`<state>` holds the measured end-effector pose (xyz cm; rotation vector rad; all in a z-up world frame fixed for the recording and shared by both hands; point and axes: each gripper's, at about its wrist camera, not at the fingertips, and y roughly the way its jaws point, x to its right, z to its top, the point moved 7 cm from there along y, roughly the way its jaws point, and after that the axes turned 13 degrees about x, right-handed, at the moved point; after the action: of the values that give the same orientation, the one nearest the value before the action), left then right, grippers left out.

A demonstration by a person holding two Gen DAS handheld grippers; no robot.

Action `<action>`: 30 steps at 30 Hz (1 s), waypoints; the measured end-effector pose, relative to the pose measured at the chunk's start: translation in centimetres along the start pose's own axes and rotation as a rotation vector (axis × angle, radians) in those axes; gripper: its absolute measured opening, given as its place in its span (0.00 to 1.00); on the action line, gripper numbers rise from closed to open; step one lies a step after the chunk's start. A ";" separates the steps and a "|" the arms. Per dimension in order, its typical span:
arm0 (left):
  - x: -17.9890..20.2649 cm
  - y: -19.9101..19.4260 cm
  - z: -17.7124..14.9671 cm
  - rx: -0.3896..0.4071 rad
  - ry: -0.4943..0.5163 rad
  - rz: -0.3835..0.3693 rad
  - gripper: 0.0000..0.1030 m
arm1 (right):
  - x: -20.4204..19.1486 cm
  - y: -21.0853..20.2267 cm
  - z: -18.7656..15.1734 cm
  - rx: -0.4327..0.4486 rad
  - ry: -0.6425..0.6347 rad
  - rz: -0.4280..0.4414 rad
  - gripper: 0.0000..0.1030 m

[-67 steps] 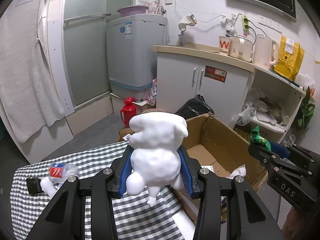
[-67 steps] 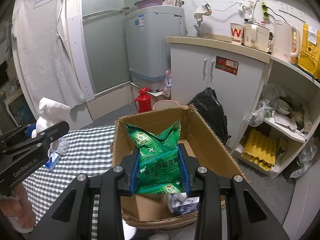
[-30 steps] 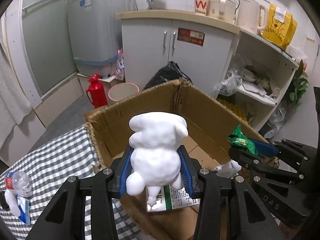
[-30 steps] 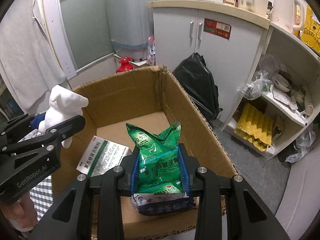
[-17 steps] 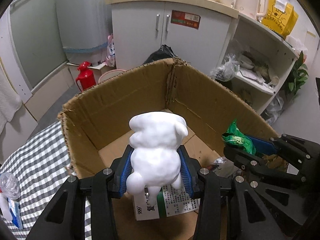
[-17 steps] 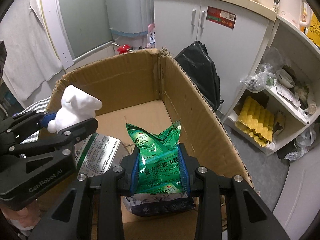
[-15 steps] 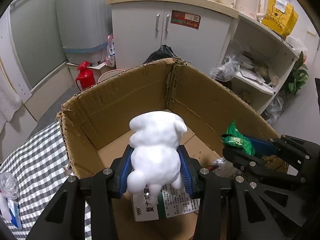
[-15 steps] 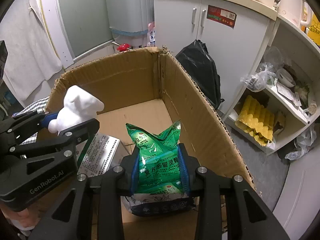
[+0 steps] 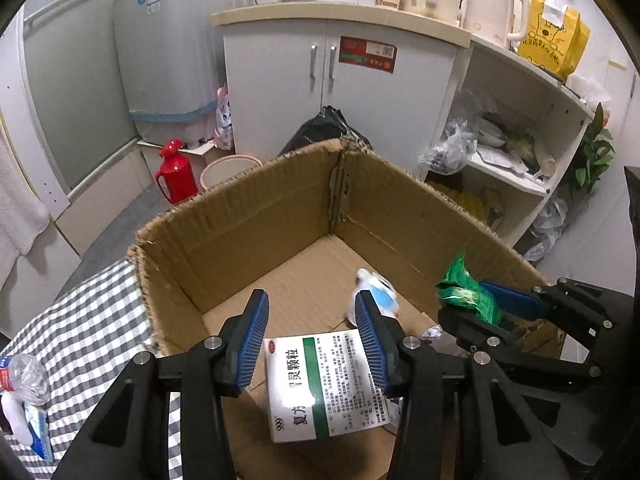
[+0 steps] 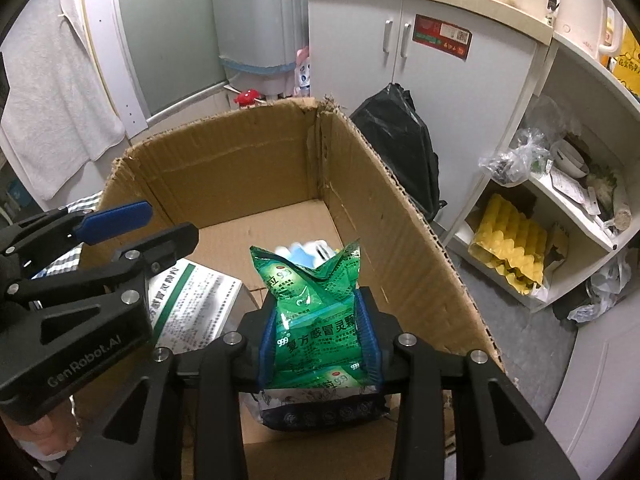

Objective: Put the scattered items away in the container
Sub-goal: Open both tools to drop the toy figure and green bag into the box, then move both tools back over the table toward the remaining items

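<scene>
An open cardboard box (image 9: 248,220) (image 10: 224,168) stands at the end of the checked table. My left gripper (image 9: 310,336) is open and empty above the box; it also shows in the right wrist view (image 10: 136,228). The white toy (image 9: 376,292) lies blurred on the box floor, partly behind the right finger; it shows again in the right wrist view (image 10: 308,250). A white and green medicine box (image 9: 326,384) (image 10: 192,304) lies inside. My right gripper (image 10: 318,336) is shut on a green sachet bag (image 10: 316,312) over the box, and shows at the right in the left wrist view (image 9: 468,300).
A dark packet (image 10: 320,408) lies in the box under the green bag. A crushed plastic bottle (image 9: 24,376) and a small blue and white item (image 9: 34,428) lie on the checked cloth (image 9: 88,340). A cabinet (image 9: 340,92), black rubbish bag (image 10: 400,136) and shelves (image 10: 560,216) stand behind the box.
My left gripper has opened and let go of the white toy, which has dropped into the box. The right gripper still holds the green bag over the box.
</scene>
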<state>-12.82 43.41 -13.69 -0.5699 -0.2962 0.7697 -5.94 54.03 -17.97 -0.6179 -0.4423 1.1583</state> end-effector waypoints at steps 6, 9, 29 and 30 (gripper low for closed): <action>-1.3 -2.5 1.5 0.047 -0.017 0.016 0.49 | -0.2 -2.3 1.4 0.070 0.011 -0.011 0.59; -1.8 -3.9 2.1 0.069 -0.026 0.024 0.50 | -0.7 -3.3 2.1 0.095 0.005 -0.006 0.59; -6.8 -14.0 4.0 0.199 -0.072 0.098 0.53 | -5.7 -11.0 5.9 0.254 0.001 0.027 0.59; -7.2 -14.5 4.0 0.206 -0.075 0.105 0.54 | -6.0 -11.4 5.9 0.260 0.003 0.029 0.59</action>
<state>-11.30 31.30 -2.30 -0.3650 -0.2539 0.9130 -3.66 46.69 -6.10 -0.4005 -0.2744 1.2191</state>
